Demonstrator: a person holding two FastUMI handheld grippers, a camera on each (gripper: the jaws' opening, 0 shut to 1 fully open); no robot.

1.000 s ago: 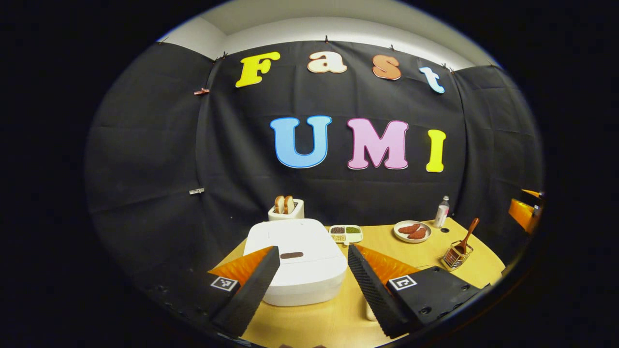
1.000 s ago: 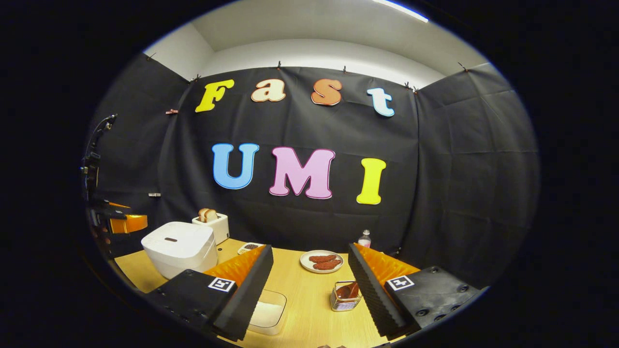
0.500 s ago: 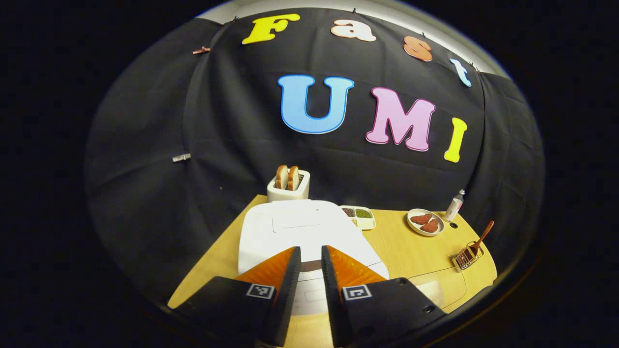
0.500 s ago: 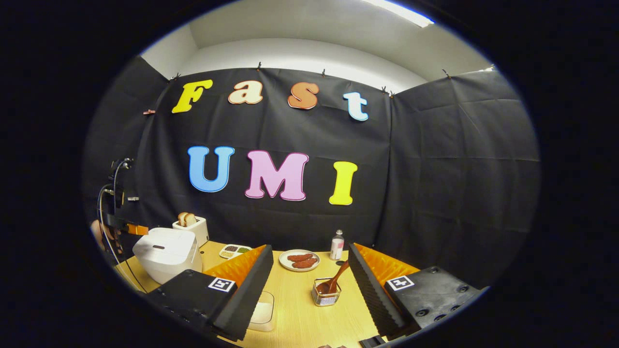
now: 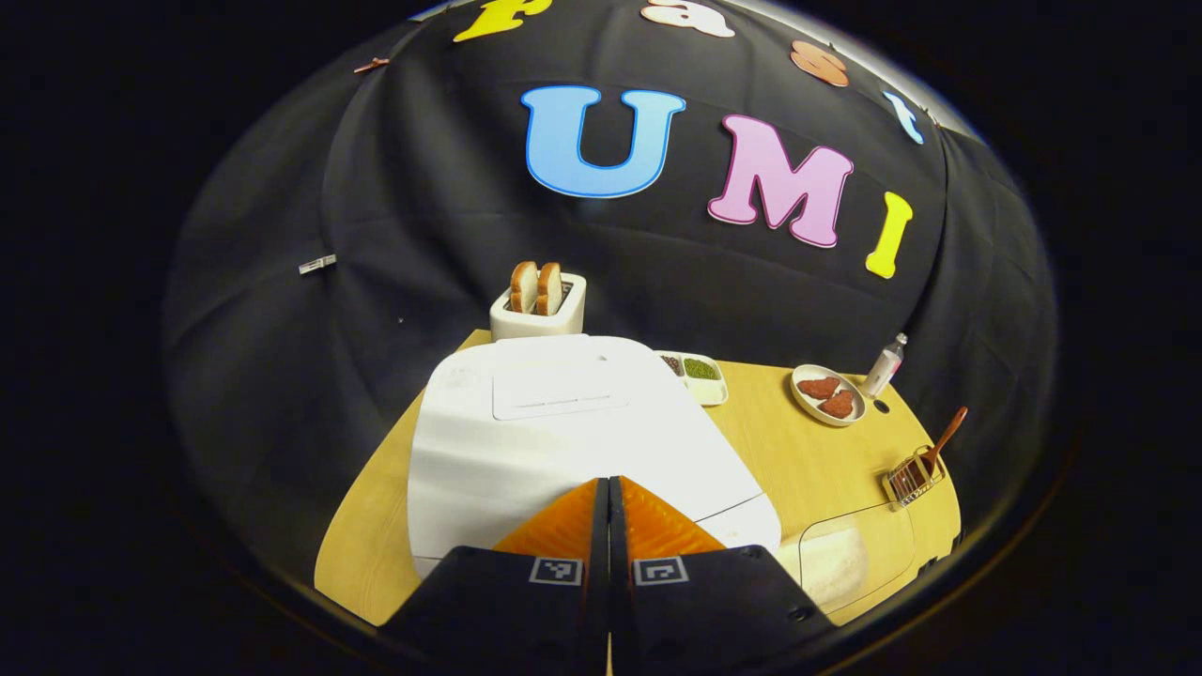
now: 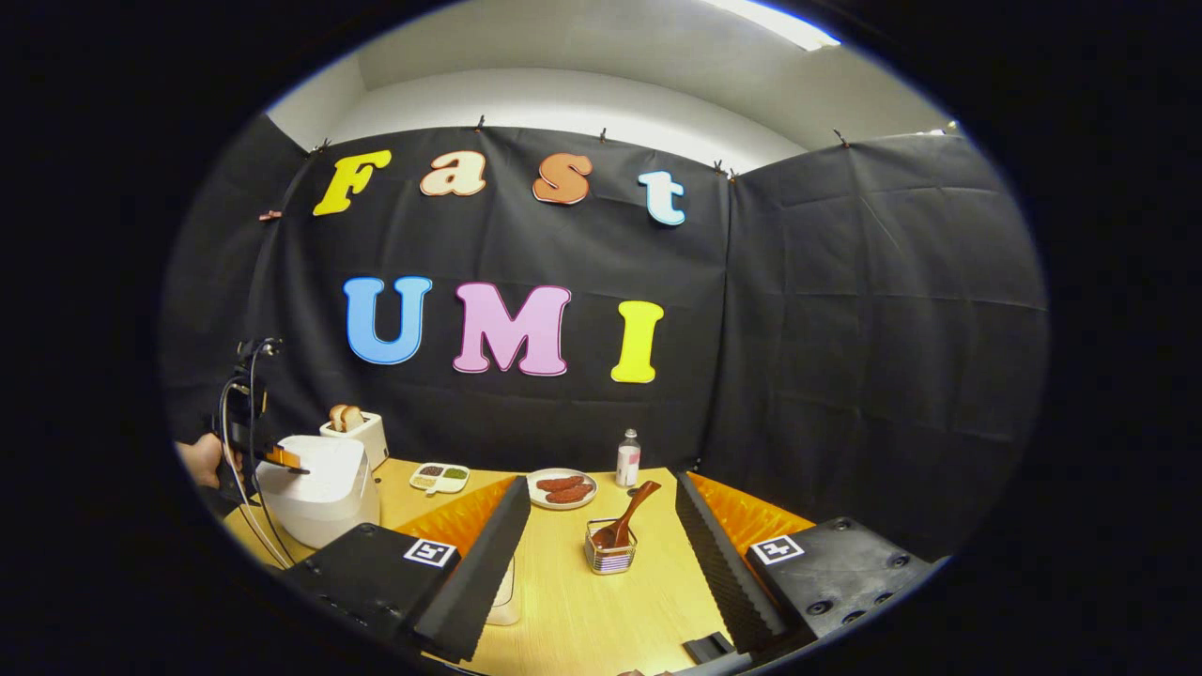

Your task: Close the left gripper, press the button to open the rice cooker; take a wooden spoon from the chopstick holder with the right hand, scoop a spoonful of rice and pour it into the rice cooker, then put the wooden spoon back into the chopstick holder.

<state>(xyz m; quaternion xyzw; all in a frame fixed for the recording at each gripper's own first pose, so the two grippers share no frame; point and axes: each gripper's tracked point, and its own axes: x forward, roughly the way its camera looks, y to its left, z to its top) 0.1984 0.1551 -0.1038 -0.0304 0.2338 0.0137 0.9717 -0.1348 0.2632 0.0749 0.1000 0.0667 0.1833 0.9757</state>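
My left gripper (image 5: 608, 481) is shut, its tips meeting over the front edge of the white rice cooker (image 5: 554, 422), whose lid is down. The button is hidden under the fingers. In the right gripper view that same left gripper (image 6: 282, 457), held by a hand, rests on top of the rice cooker (image 6: 324, 483). My right gripper (image 6: 596, 488) is open, with nothing held. The wire chopstick holder (image 6: 608, 549) with the wooden spoon (image 6: 627, 512) stands beyond and between its fingers. A clear container of rice (image 5: 836, 559) sits right of the cooker.
On the wooden table (image 6: 582, 610) a toaster (image 5: 537, 305) with bread stands behind the cooker. A small divided dish (image 5: 697, 371), a plate of meat (image 5: 826, 394) and a small bottle (image 5: 885, 361) line the back. The holder (image 5: 909, 474) stands near the right edge.
My left gripper went from wide open to shut and moved forward and down onto the cooker's front. The right gripper view swung right, bringing the holder between its fingers.
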